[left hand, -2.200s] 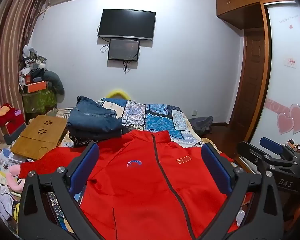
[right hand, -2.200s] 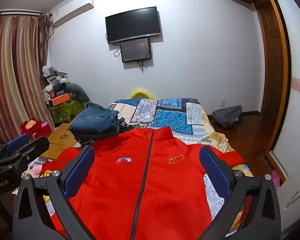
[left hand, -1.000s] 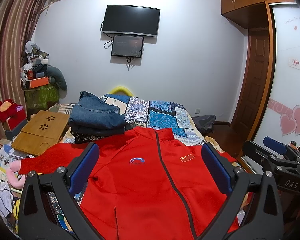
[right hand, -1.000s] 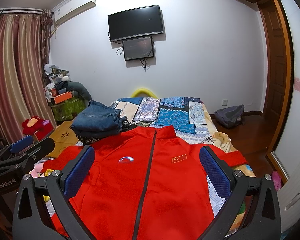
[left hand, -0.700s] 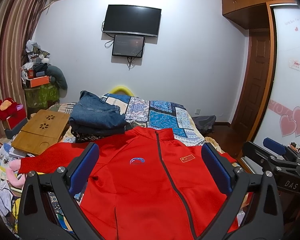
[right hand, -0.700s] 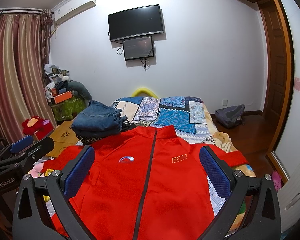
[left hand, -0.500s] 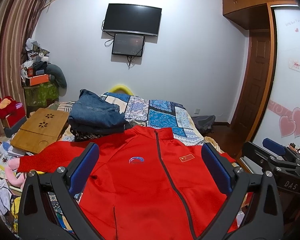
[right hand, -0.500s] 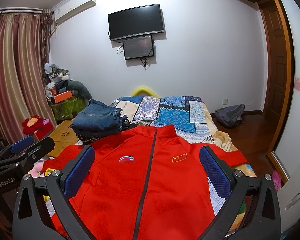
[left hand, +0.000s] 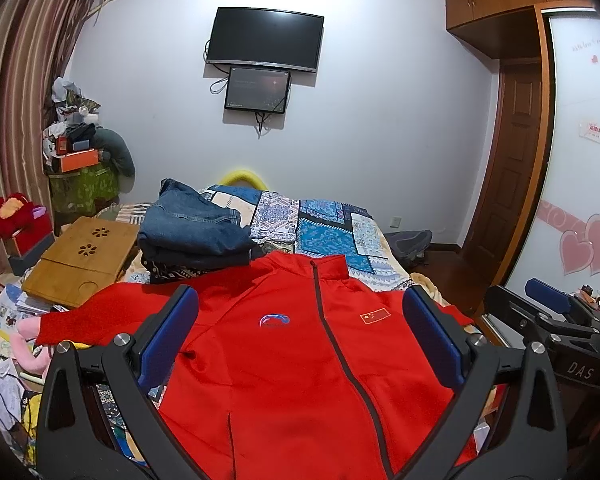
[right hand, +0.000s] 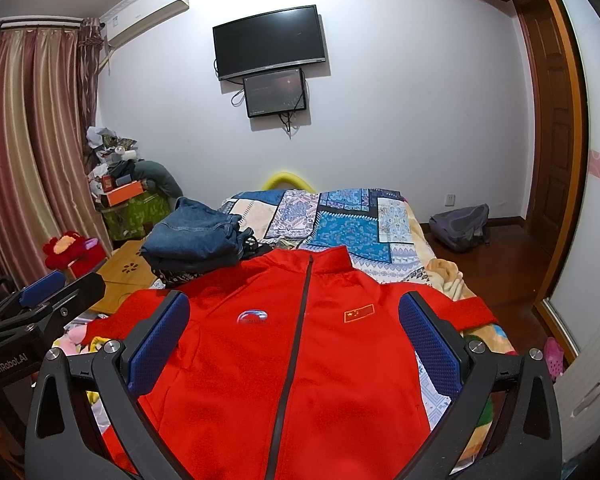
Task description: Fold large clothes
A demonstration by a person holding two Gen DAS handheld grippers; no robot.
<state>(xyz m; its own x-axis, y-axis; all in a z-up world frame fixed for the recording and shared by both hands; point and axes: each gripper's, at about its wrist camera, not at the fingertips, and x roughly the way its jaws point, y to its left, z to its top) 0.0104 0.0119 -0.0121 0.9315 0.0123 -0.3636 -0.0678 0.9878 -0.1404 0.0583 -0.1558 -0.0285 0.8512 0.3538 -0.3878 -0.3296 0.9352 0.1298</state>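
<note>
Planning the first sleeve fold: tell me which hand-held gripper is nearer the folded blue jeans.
Left. The left hand-held gripper sits on the side of the folded blue jeans; the right hand-held gripper is farther, toward the wooden door.

Bright even indoor light, sharp, fisheye-warped dark corners.

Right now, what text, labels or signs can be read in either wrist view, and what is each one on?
"DAS": on the right gripper body, in the left wrist view.
"GenRobot.AI": on the left gripper body, in the right wrist view.
Red jacket: a flag patch and a round chest logo; its lettering is too small to read.
Wardrobe door: handwriting and a small sticker, both too blurred to read.
</note>
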